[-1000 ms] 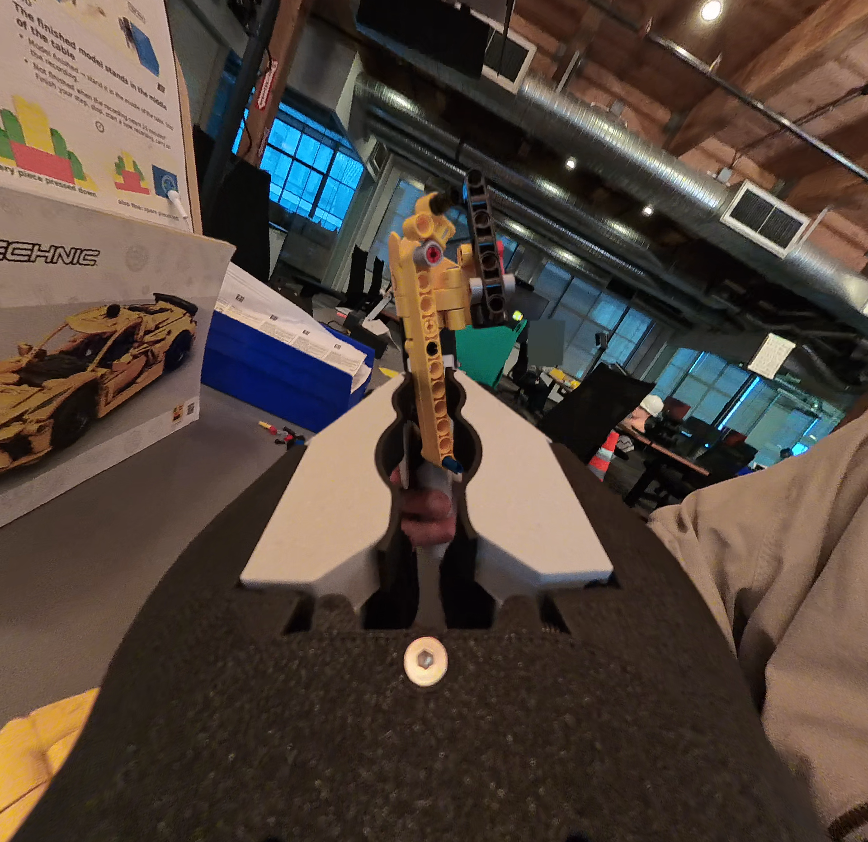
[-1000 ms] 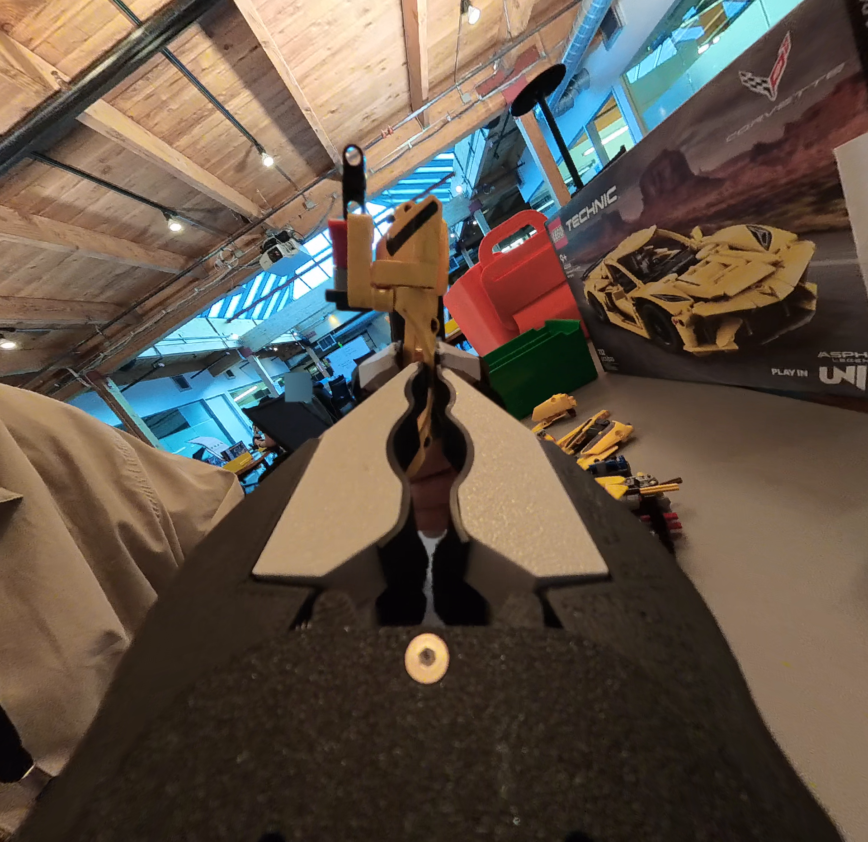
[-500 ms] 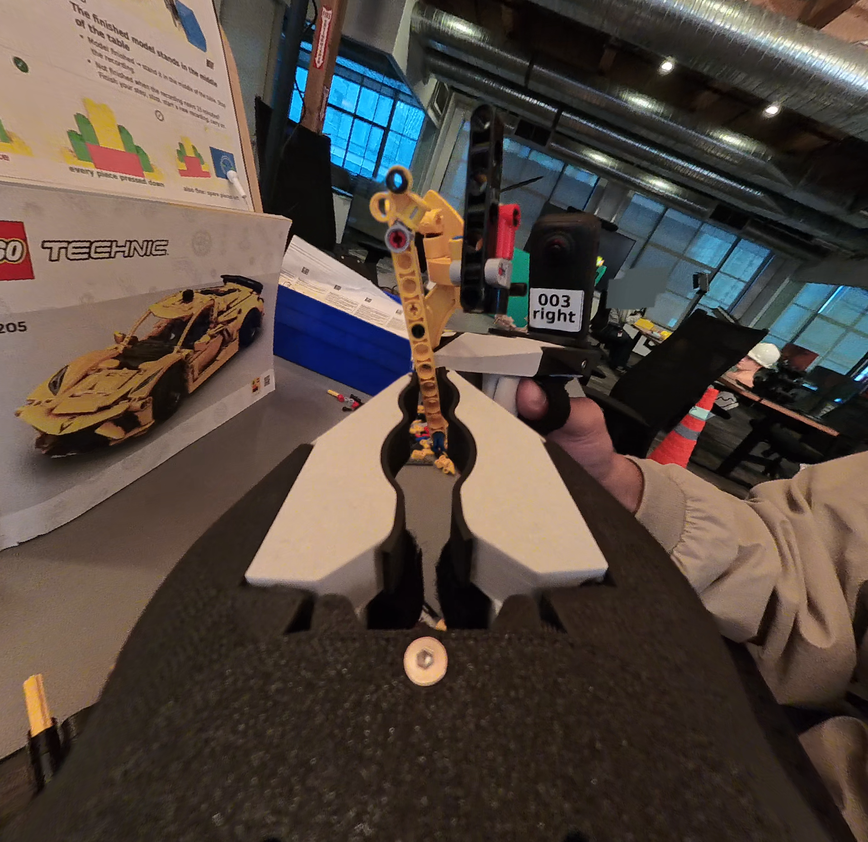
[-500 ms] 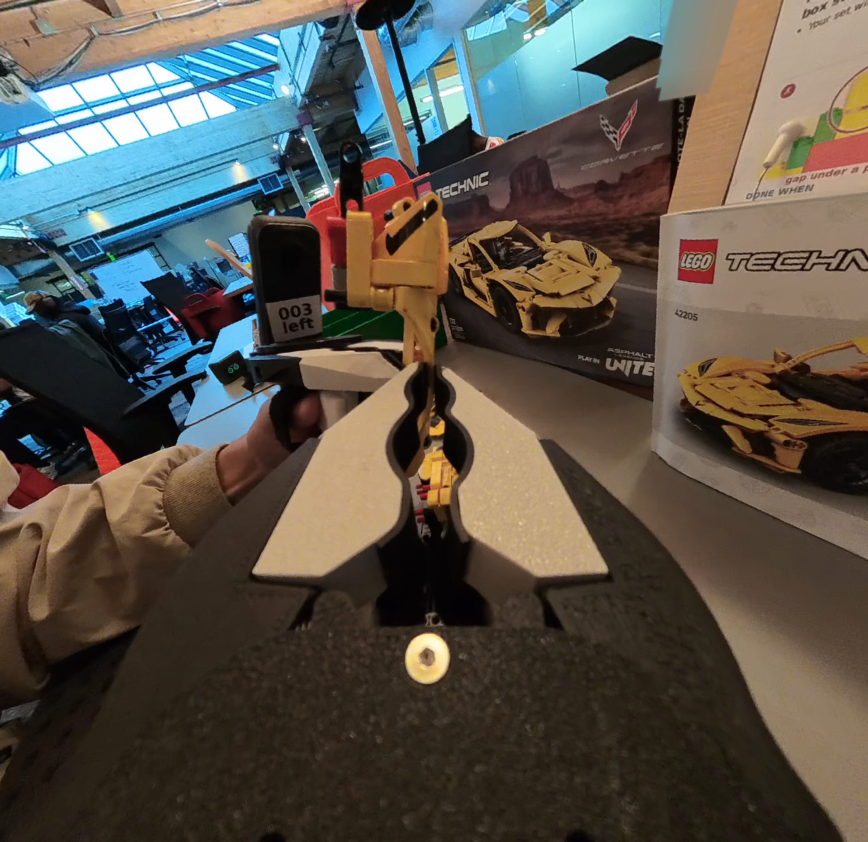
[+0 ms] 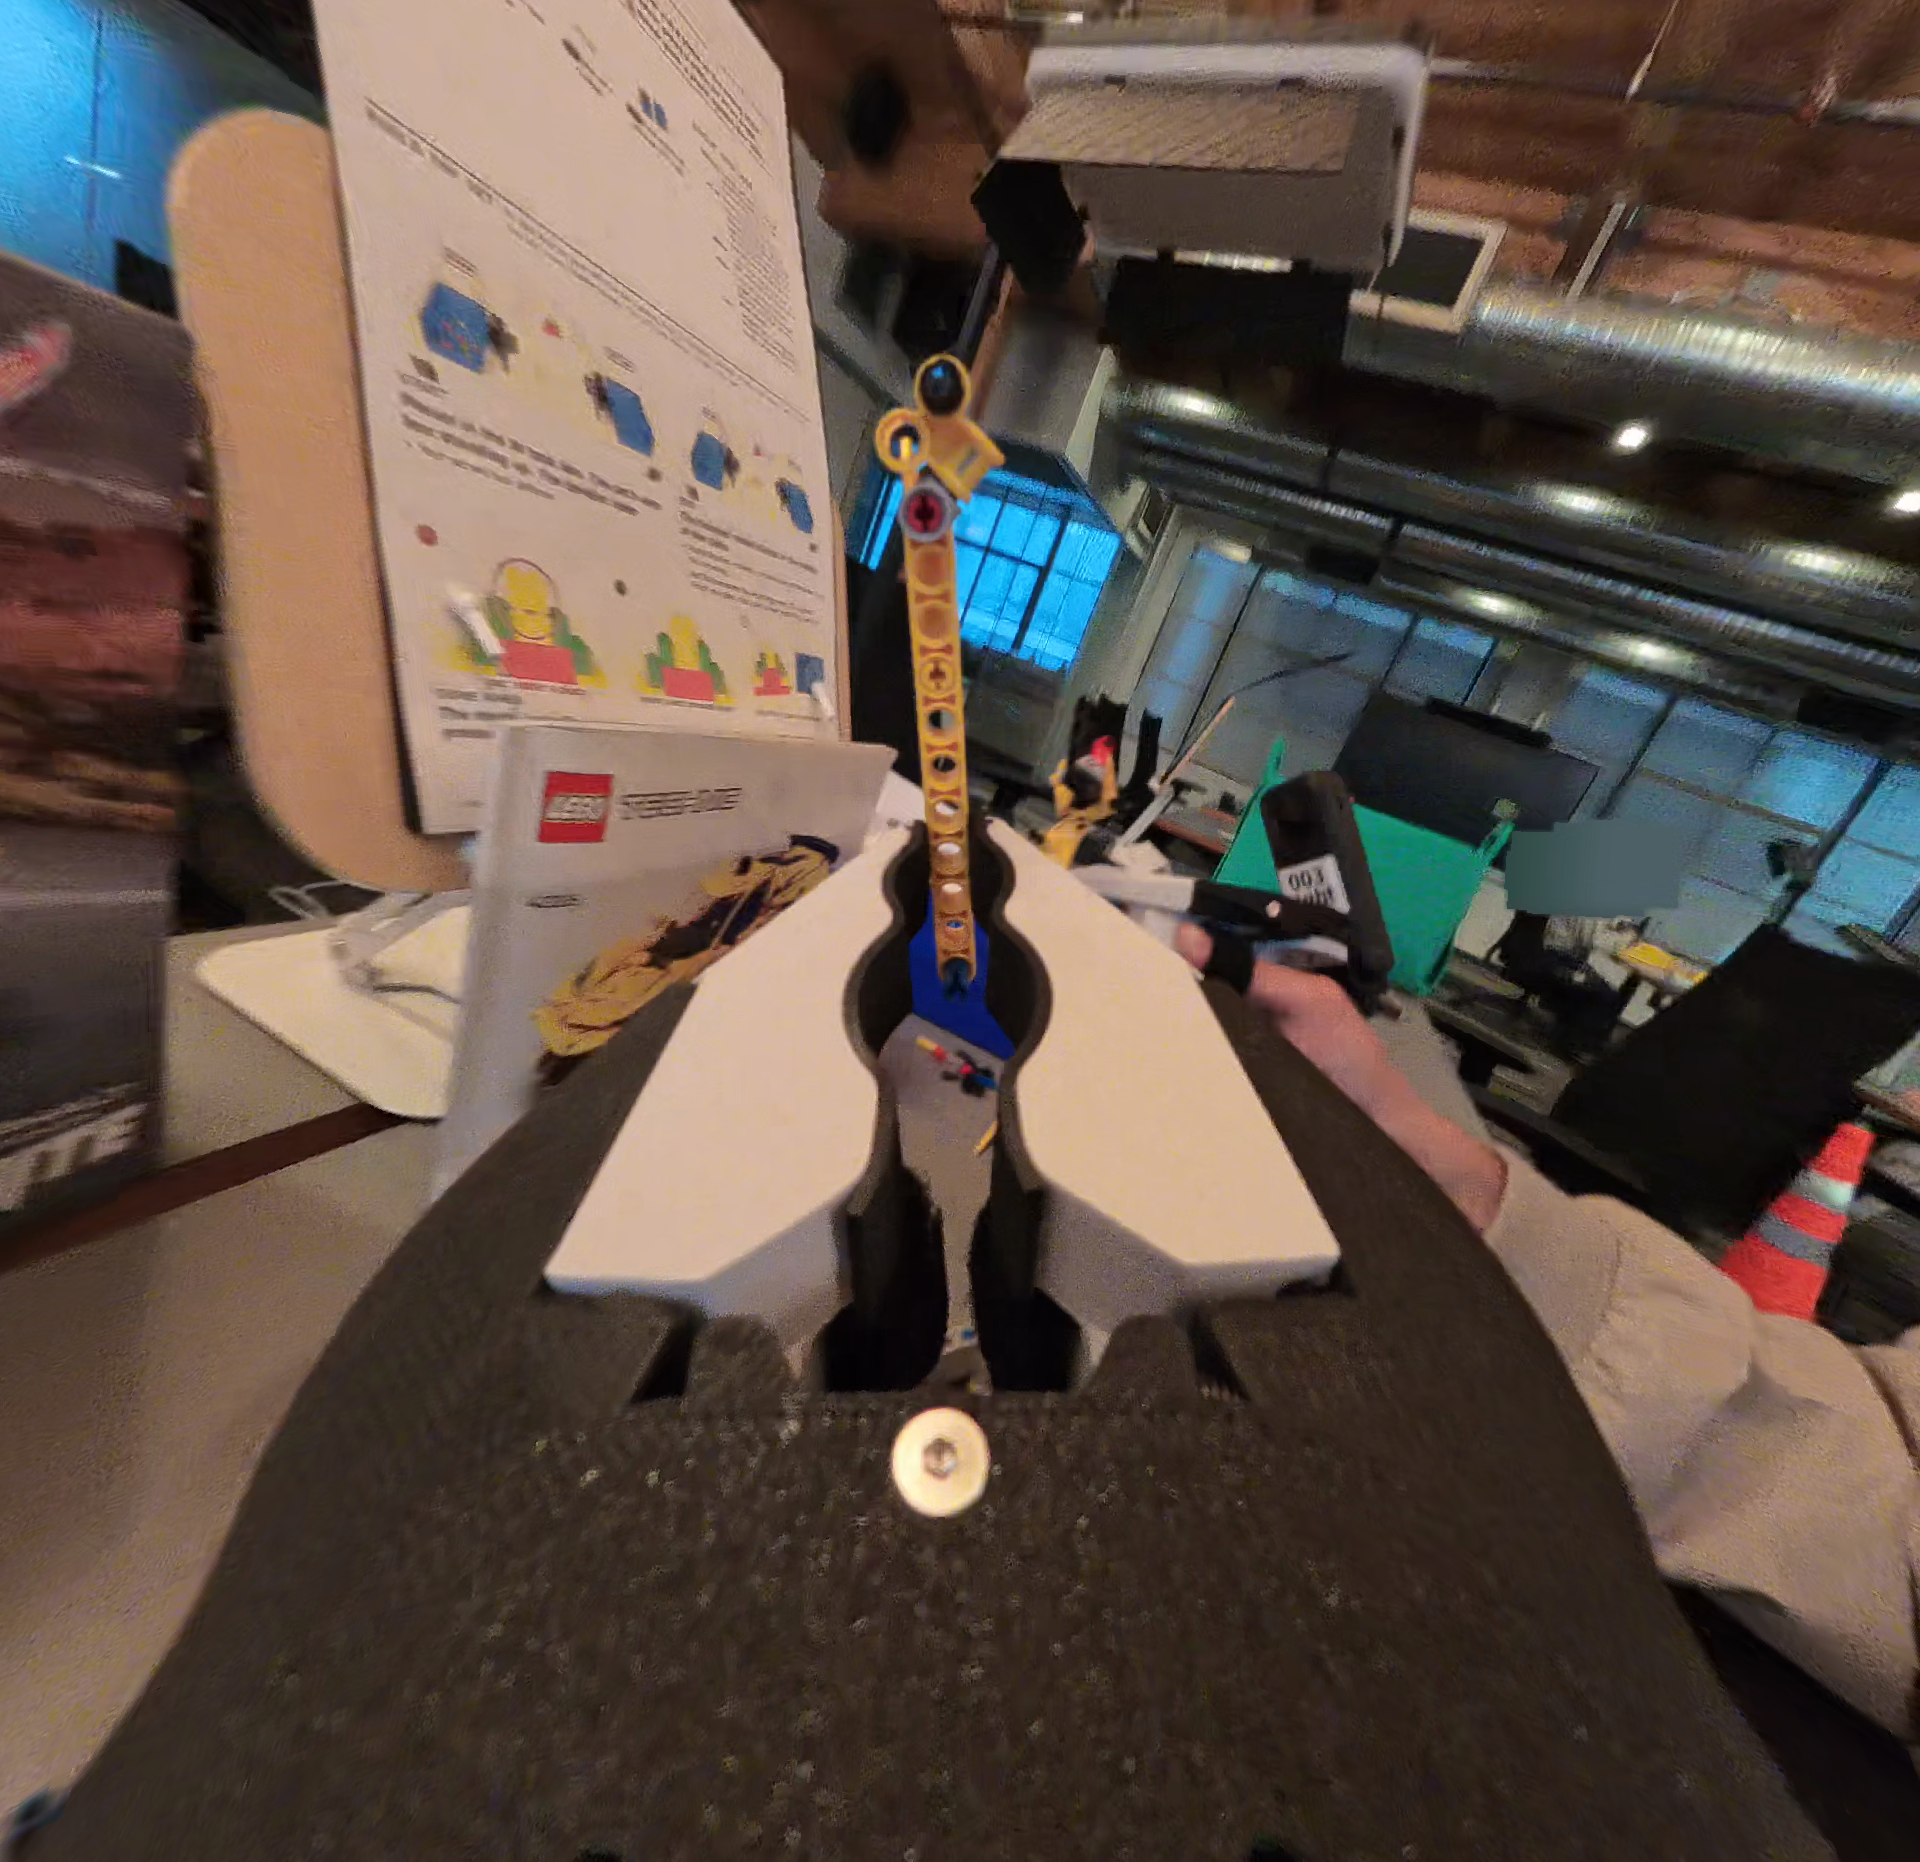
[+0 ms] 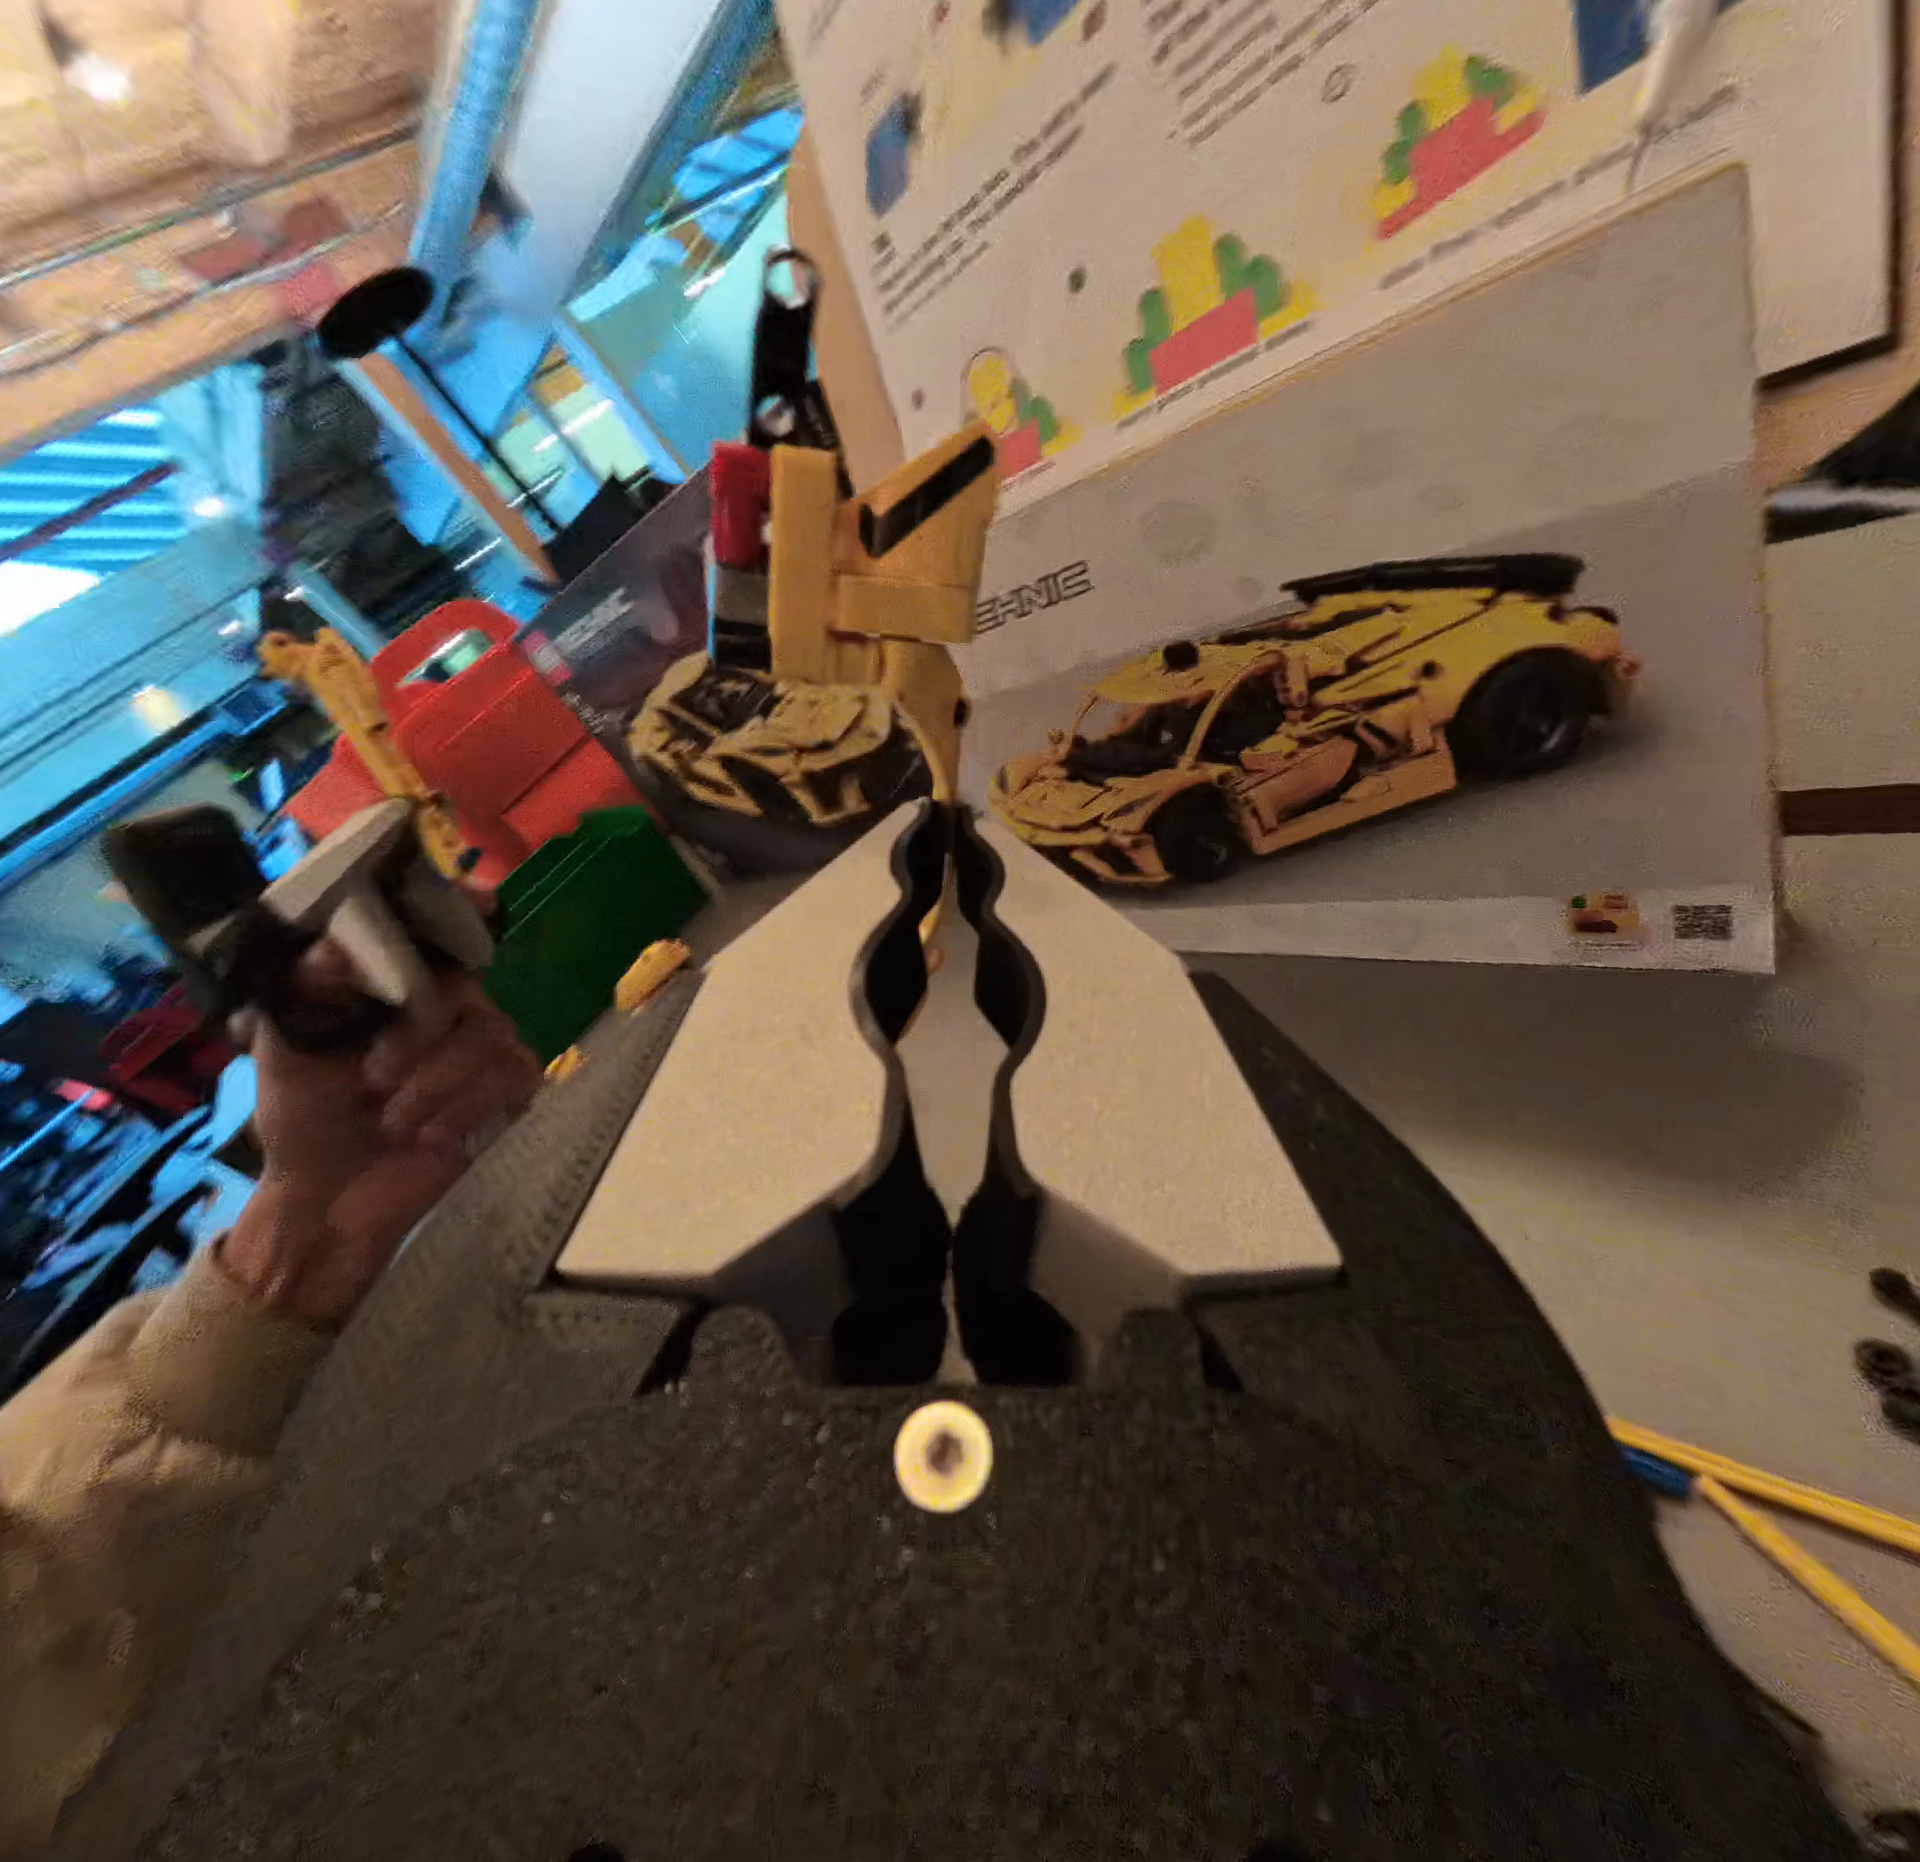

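Starting on your left: the left gripper [image 5: 951,846] is clamped on the lower end of a long yellow beam [image 5: 938,690], which stands upright out of the fingers with a small cluster of yellow connectors and a grey-and-red pin at its top. Behind it on the left lean a printed instruction poster [image 5: 582,358] and a booklet [image 5: 644,877] showing a yellow car, both blurred. Down between your fingers a few small loose pieces [image 5: 961,1064] lie on the grey counter [image 5: 208,1397].

Over to your right: the right gripper [image 6: 940,825] is pinched on the thin yellow stem under a chunky sub-assembly [image 6: 883,565] of yellow panels with a red block and a black beam sticking up. That piece is held up in the air, clear of the counter. From this side the left gripper sits well off to the left, so the beam and the sub-assembly are apart, not joined. A red bin [image 6: 488,732] and a green bin [image 6: 592,898] stand far left, and thin yellow rods [image 6: 1766,1521] lie near right.
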